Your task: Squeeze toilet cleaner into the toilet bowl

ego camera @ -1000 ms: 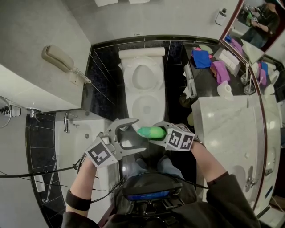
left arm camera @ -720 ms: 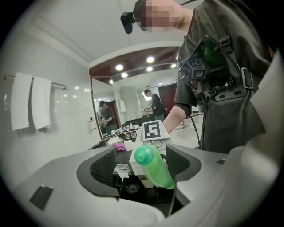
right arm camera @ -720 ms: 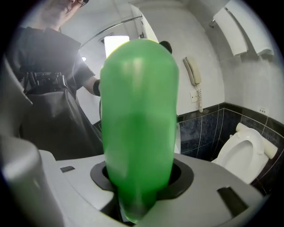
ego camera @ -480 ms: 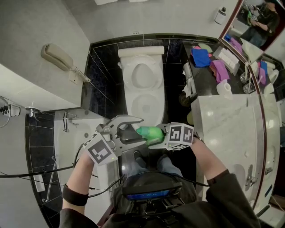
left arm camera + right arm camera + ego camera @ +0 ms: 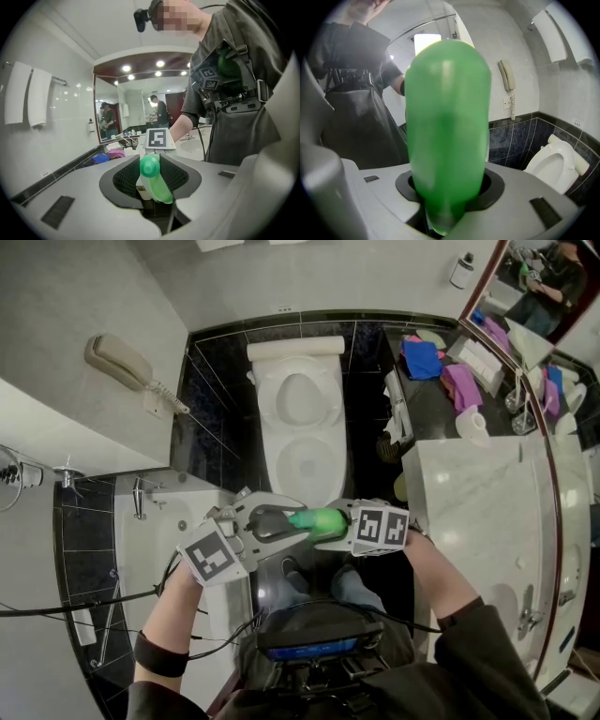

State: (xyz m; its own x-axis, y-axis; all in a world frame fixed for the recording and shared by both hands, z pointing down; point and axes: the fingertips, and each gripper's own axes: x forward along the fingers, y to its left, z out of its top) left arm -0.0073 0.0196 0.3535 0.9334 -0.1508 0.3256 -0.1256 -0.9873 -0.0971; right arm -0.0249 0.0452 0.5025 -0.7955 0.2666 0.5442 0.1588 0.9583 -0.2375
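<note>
Narrows the left gripper's point(image 5: 292, 518) jaws from wide apart a second ago down onto the cap point(image 5: 296, 517), with that cap between them throughout the closing; keeps the right gripper point(image 5: 336, 521) clamped on the toilet cleaner bottle point(image 5: 323, 519) at much the same spot. Head view: holds the green bottle level and crosswise low in the picture, above dark floor and the person's knees, cap end turned toward the left gripper, the two grippers meeting nose to nose along it. Leaves the toilet point(image 5: 302, 427) further up the picture, lid raised and bowl open, apart from the bottle; puts a wall phone point(image 5: 122, 362) on the tiled wall to the left and a marble counter point(image 5: 469, 493) to the right. Left gripper view: looks straight at the round cap, ribbed black pads close on either side and seemingly touching it, the bottle's body running away and downward behind, with the right gripper's marker cube point(image 5: 158, 138) just beyond. Right gripper view: fills the middle with the blurred green bottle, rising from between two grey jaws pressed against its sides; catches the toilet at lower right and the phone on the wall above it.
</note>
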